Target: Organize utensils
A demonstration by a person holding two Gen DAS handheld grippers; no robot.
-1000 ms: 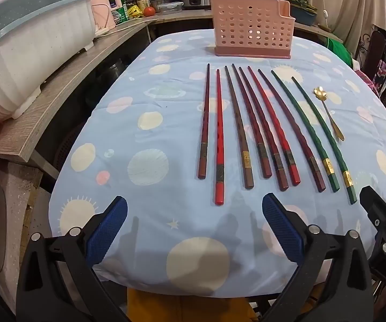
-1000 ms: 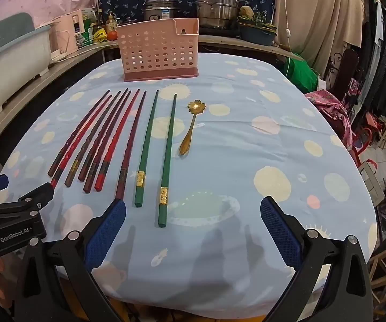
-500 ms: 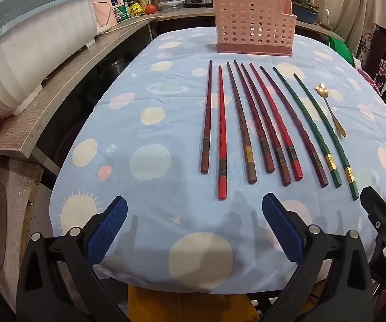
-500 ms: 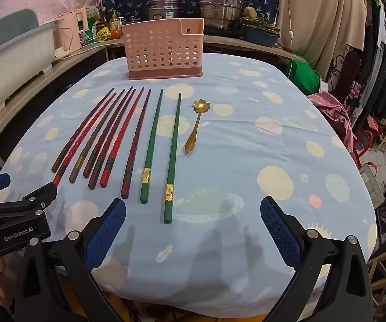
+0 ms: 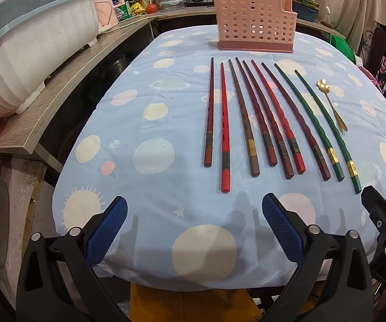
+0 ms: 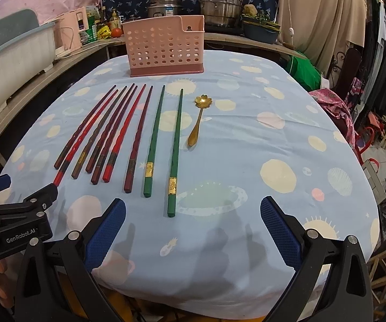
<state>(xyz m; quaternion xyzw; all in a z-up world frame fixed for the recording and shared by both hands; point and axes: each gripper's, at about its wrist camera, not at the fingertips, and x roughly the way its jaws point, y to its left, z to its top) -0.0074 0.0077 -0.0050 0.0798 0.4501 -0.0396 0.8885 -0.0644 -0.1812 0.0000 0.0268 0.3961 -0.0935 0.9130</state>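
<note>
Several red and brown chopsticks (image 5: 249, 118) (image 6: 104, 139) lie side by side on the blue patterned tablecloth (image 5: 150, 123) (image 6: 273, 139). Two green chopsticks (image 5: 324, 123) (image 6: 175, 150) lie to their right, then a gold flower-bowl spoon (image 5: 332, 104) (image 6: 199, 118). A pink perforated utensil holder (image 5: 254, 24) (image 6: 166, 45) stands upright at the table's far side. My left gripper (image 5: 194, 228) hovers open over the near edge, short of the red chopsticks. My right gripper (image 6: 193, 228) is open too, just behind the green pair's near ends. Neither holds anything.
A wooden counter (image 5: 58, 86) runs along the left with a white and teal dish rack (image 5: 26, 53). Pots, bottles and a tomato (image 5: 152, 8) crowd the back shelf. Clothes and chairs (image 6: 354, 64) stand to the right of the table.
Both grippers have edged forward and slightly up, so the chopsticks and holder sit lower and nearer in each view. Both stayed open.
</note>
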